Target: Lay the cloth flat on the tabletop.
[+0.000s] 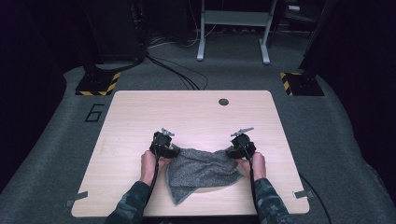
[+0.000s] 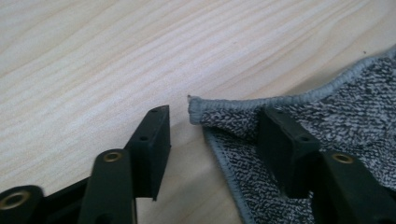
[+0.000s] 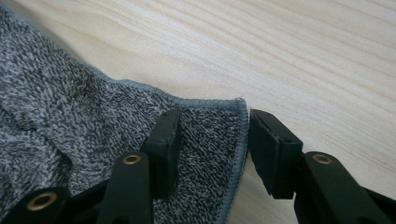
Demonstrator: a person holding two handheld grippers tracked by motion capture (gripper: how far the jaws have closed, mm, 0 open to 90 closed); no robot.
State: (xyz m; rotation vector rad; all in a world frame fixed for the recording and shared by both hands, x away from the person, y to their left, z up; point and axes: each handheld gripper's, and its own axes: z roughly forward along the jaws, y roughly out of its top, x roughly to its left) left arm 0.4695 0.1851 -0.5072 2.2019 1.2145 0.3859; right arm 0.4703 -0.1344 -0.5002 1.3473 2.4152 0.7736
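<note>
Sleeves: your two forearms come in at the near edge of the table in the high view, in dark patterned sleeves, each hand wrapped around a gripper.
Towel: grey mottled towel (image 1: 203, 170) lies rumpled on the near half of the table, between your hands, its far edge stretched from one gripper to the other and a loose corner hanging toward you at the near left.
Left gripper (image 2: 212, 135): your jaws stand apart over the towel's far left corner; one jaw rests on bare wood just beside the hem, the other sits on the cloth, and the corner curls up between them. The pads do not press on it.
Right gripper (image 3: 212, 144): your jaws stand apart astride the towel's far right corner; one jaw is on the cloth, the other on the wood just outside the stitched hem, with the hem between them and not pinched.
Table (image 1: 140, 112): light wood top, bare beyond the grippers; a small round hole (image 1: 223, 101) sits near its far edge.
Containers: nothing on the table holds anything; the towel lies straight on the wood.
Floor: grey carpet around the table, with cables (image 1: 177, 70) running off behind it and a painted number (image 1: 95, 112) at the far left.
</note>
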